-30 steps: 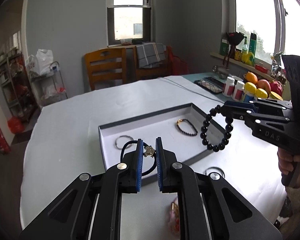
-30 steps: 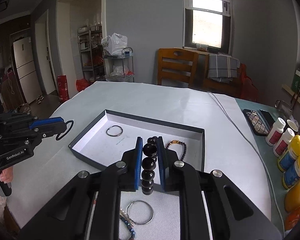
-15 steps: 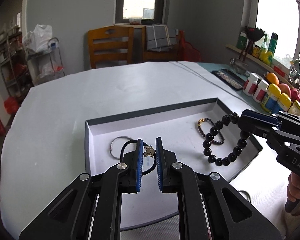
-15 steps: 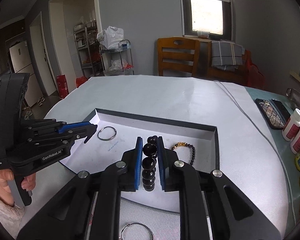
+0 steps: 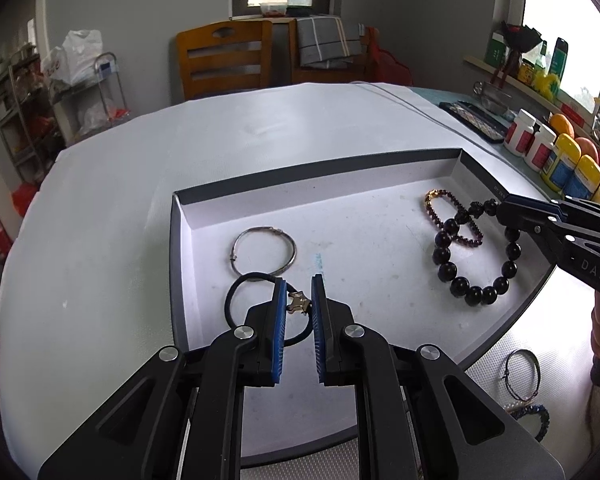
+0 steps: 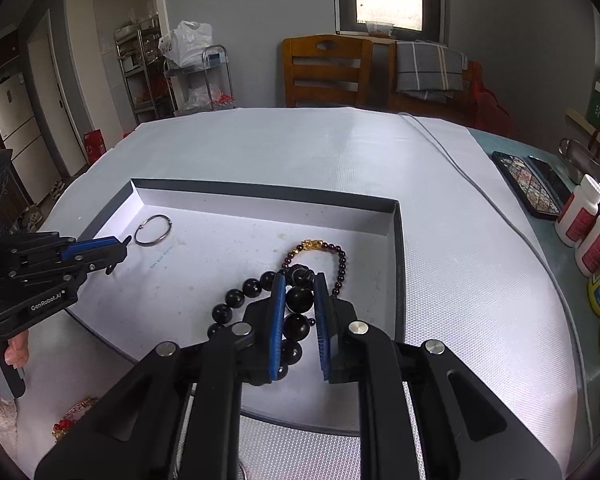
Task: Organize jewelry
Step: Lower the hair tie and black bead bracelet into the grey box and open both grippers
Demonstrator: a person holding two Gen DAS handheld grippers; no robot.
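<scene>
In the left wrist view the left gripper [image 5: 299, 300] sits low in the centre of the frame, clenched on the small gold charm of a black cord [image 5: 236, 300]; the cord's loop hangs out to the left of the pads over the near left part of the tray [image 5: 320, 168]. Just above it in the frame a silver bangle [image 5: 264, 250] lies flat on the tray's white floor. At the right edge the right gripper [image 5: 500, 210] reaches in over the tray's right side, clamped on a black bead bracelet [image 5: 476, 272] that droops from its tips, its lower beads at or just above the floor (contact is hard to judge). A thin dark-red bead bracelet [image 5: 452, 216] with a gold clasp lies beneath it, partly overlapped. In the right wrist view the right gripper [image 6: 298, 300] is at lower centre, its blue pads pressed on one large black bead [image 6: 298, 298], the other beads curling off to the left. The silver bangle [image 6: 153, 230] is at upper left of the tray, and the left gripper [image 6: 118, 254] comes in from the left edge beside it. More bangles [image 5: 522, 372] lie on the table [image 5: 180, 140] outside the tray, at lower right of the left view.
</scene>
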